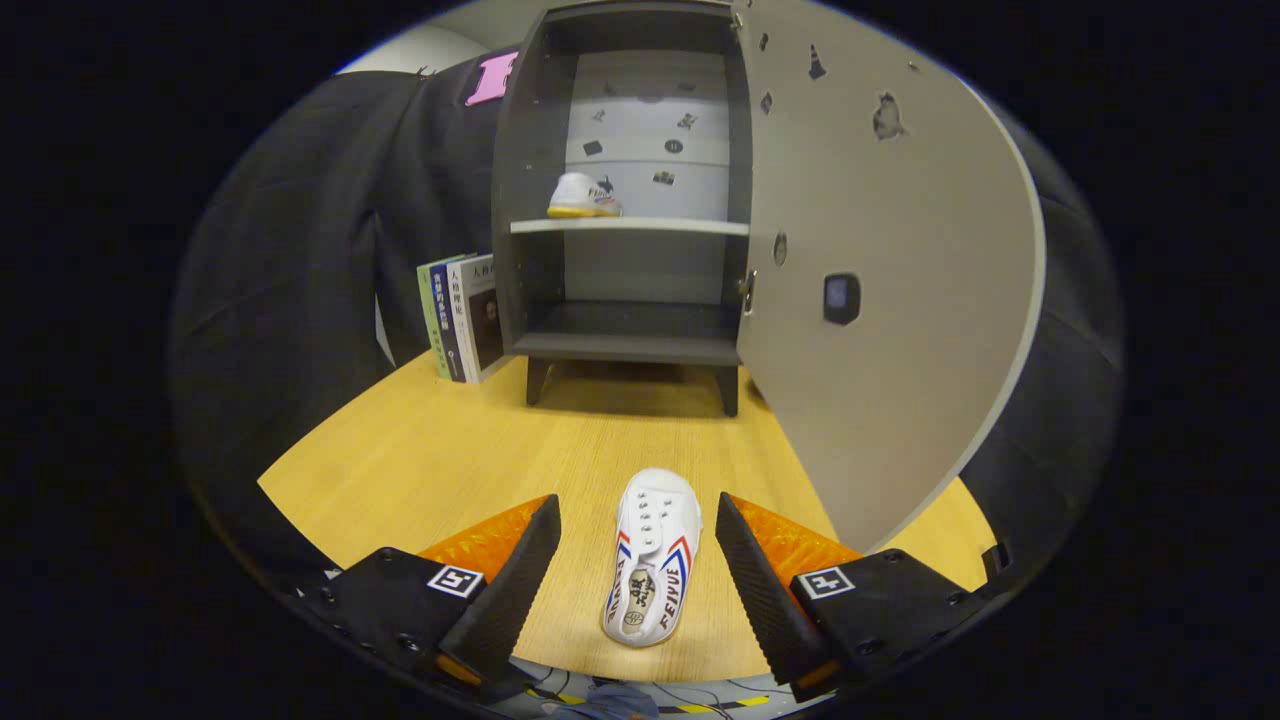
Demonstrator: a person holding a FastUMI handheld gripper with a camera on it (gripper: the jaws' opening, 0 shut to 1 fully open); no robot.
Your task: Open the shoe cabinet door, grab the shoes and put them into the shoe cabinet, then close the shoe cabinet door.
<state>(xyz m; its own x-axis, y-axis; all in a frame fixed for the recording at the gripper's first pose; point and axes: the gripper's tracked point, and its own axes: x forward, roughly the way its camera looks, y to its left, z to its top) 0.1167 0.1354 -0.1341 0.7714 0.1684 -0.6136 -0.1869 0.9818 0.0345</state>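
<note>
The wooden table (420, 450) is spread across the lower half of the frame. At upper centre the shoe cabinet (620, 200) is seen with its door (900, 300) swung wide to the right, so the opening step is judged done. One white shoe (583, 196) is already set on the upper shelf (630, 226); the lower compartment is bare. A few books (462, 315) are leaned against the cabinet's left side. At lower centre the second shoe (652, 555) is laid flat on the table, its long axis running straight toward the cabinet, toe pointed away. The gripper (638, 560) is held spread, a finger either side of the shoe, neither touching. Grasping, placing and closing are judged still left.
</note>
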